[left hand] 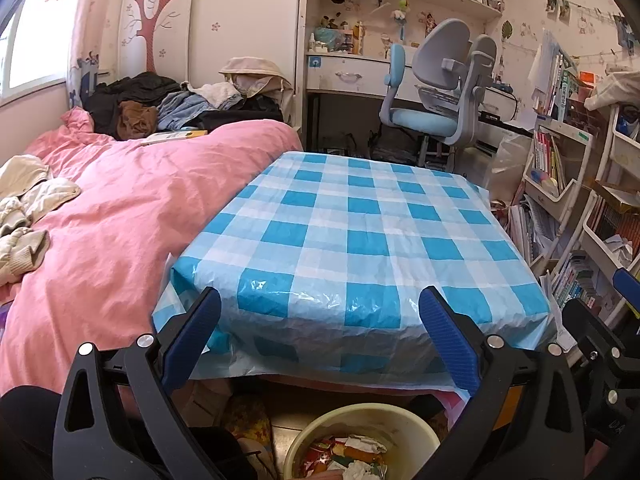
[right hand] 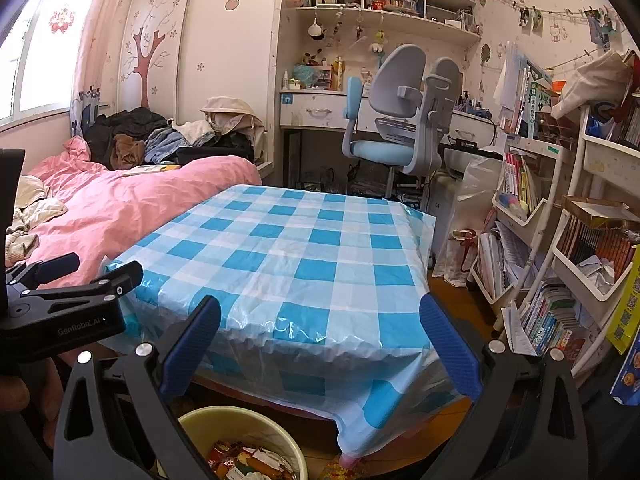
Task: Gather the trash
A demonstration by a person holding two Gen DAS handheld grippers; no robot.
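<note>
Both hand-held grippers, left [left hand: 320,336] and right [right hand: 320,340], gape empty over the checked table [left hand: 360,220], bin [left hand: 400,428] below.

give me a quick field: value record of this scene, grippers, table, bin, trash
left gripper: open, holding nothing, over the table's near edge
right gripper: open, holding nothing, beside the left one
table: blue and white checked plastic cover, no trash visible on top
bin: pale yellow bucket on the floor below the near table edge
trash: crumpled paper and colourful wrappers inside the bin
bed: pink cover, left of the table, clothes piled at the far end
</note>
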